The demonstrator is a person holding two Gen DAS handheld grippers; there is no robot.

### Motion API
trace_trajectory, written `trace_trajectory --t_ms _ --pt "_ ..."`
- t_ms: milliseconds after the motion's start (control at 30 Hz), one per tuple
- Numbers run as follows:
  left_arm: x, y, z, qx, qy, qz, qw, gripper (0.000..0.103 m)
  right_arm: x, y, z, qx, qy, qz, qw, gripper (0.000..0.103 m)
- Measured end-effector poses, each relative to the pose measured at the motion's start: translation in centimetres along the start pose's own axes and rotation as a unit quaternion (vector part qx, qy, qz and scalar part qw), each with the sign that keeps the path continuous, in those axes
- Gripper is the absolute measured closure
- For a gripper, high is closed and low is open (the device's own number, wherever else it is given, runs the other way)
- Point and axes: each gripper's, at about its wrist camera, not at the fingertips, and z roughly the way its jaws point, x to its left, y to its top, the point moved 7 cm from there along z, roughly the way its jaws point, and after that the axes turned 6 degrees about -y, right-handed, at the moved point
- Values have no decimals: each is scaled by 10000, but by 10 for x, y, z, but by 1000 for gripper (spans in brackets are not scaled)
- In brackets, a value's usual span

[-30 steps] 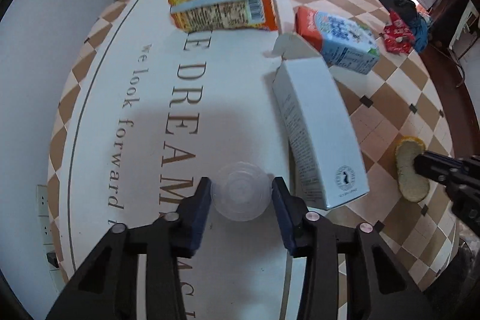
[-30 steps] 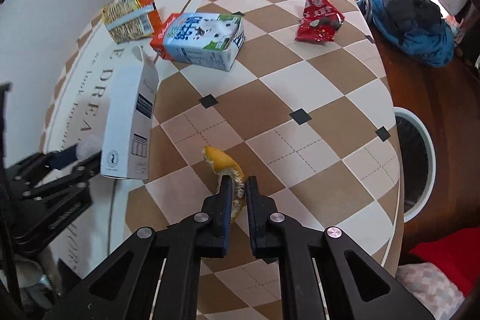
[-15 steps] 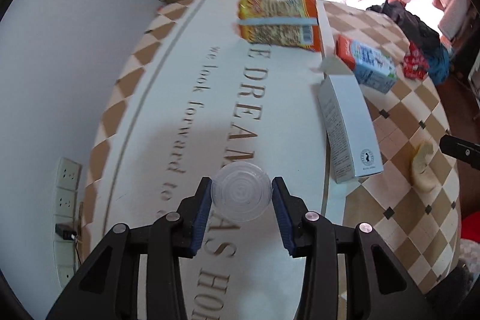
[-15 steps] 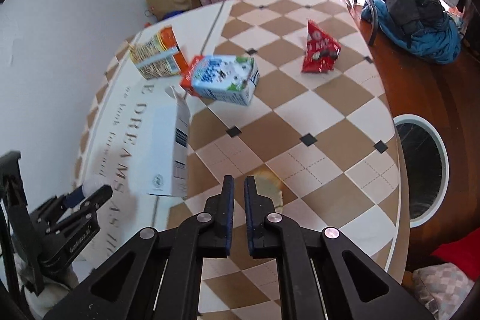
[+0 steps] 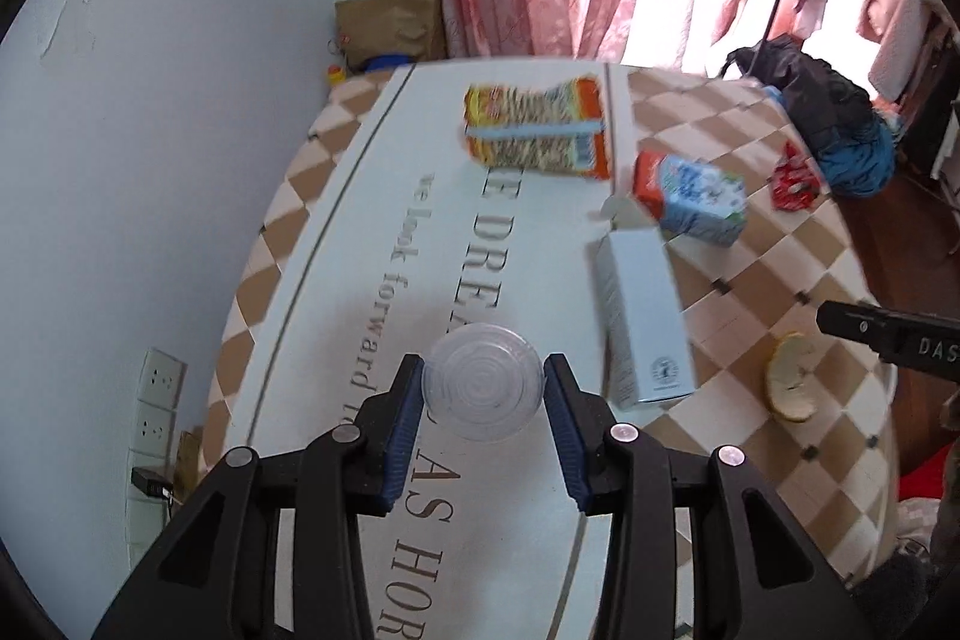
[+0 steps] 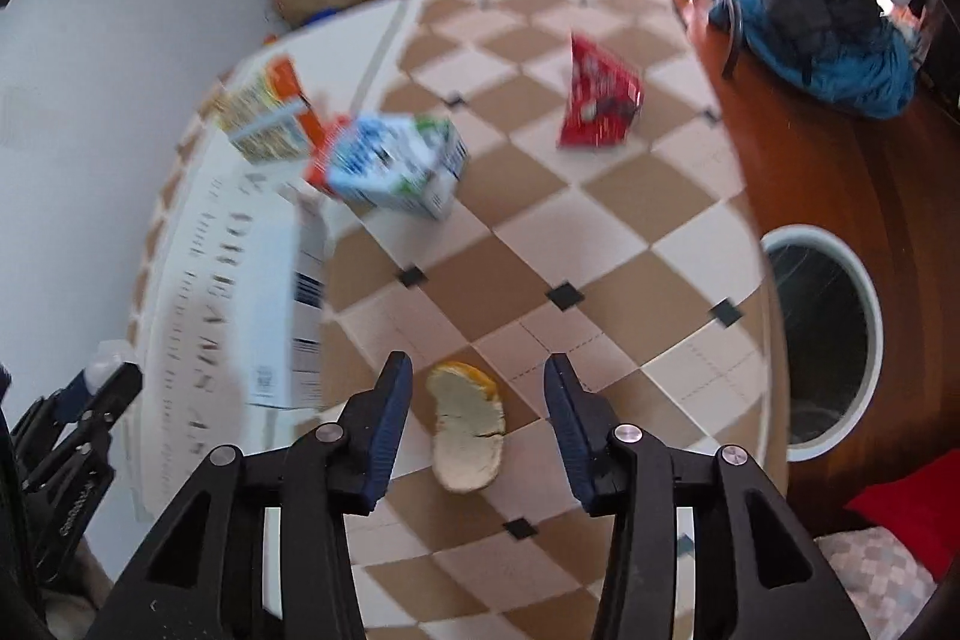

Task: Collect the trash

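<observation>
The left gripper (image 5: 483, 397) has its blue-padded fingers (image 5: 406, 424) pressed against both sides of a clear plastic cup (image 5: 483, 381), whose round ribbed end faces the left wrist camera; the cup is clamped and carried above the table (image 5: 360, 244), over the white lettered strip of the tablecloth. This gripper points forward and down at the table from its near end. The right gripper (image 6: 477, 403) is spread wide, its fingers (image 6: 390, 418) apart and gripping nothing, aimed down at a piece of fruit peel (image 6: 467, 427) that lies on the checked cloth and shows in the gap between them, pale side up with an orange rim at its far end; whether the tips touch the table cannot be told. In the left wrist view the same peel sits near the right edge of the table, just below the dark tip of the right gripper. Further out, a long white carton (image 5: 645, 322) lies flat along the seam between the lettered strip and the checked cloth, to the left of the peel. Beyond it a blue and white milk carton (image 6: 393, 166) with a red end lies on its side, and just past that an orange and yellow snack pack (image 5: 537, 130) rests on the white strip. A red wrapper (image 6: 597, 106) lies apart on the checks towards the far right. Off the table to the right, a round white-rimmed bin (image 6: 822, 340) stands on the wooden floor.
</observation>
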Motion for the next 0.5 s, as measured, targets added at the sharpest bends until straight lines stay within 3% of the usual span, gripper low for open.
trace_trajectory --t_ms 167,200,233,333,500 --pt "4 -13 35 325 34 -200 9993 66 2 -3 35 139 -61 -72 9999 56" --pt "5 -15 40 375 37 -219 9991 66 3 -3 36 92 -69 -96 9999 68" --pt "5 -16 43 412 43 -227 9989 66 5 -3 37 74 -46 -127 9999 89" --pt "5 -20 47 475 43 -206 9986 66 9 -8 34 -7 14 -166 9999 95" --pt "4 -23 38 444 -11 -149 9989 66 5 -10 9 -308 190 -39 9993 96"
